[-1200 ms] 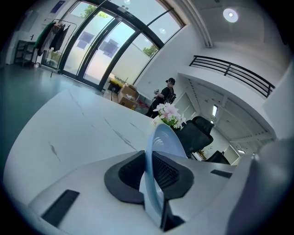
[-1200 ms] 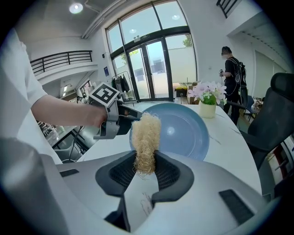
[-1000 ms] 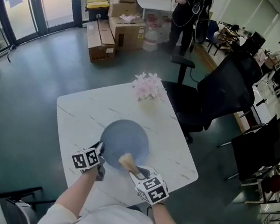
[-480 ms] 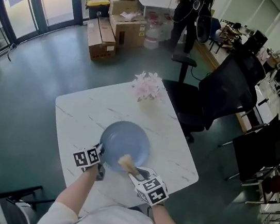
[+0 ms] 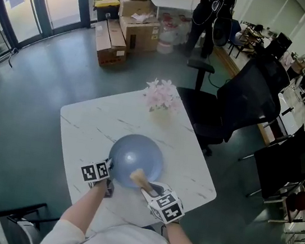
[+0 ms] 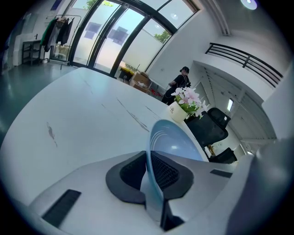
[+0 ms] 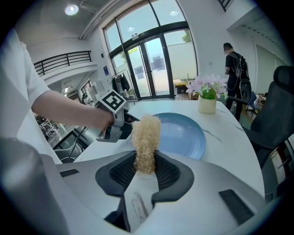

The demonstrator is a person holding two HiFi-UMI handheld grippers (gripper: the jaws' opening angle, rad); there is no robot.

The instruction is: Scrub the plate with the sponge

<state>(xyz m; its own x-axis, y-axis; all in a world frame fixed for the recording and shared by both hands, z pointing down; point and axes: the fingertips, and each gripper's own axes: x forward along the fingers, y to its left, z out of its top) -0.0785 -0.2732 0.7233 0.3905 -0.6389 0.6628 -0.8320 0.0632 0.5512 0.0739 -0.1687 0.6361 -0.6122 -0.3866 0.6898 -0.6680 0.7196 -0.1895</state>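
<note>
Clamping the near-left rim of the round, glossy pale-blue plate (image 5: pixel 136 155), the left gripper (image 6: pixel 154 172) had its jaws closed tight on that thin edge. The plate sat toward the near side of the white marble-patterned table (image 5: pixel 93 118), with a small white pot of pink flowers (image 5: pixel 161 95) at the table's far edge. To the right, the right gripper (image 7: pixel 146 172) pinched a straw-coloured fibrous loofah sponge (image 7: pixel 146 137) between its jaws. The sponge's free end reached over the plate's near-right rim; whether it touched the surface could not be told.
</note>
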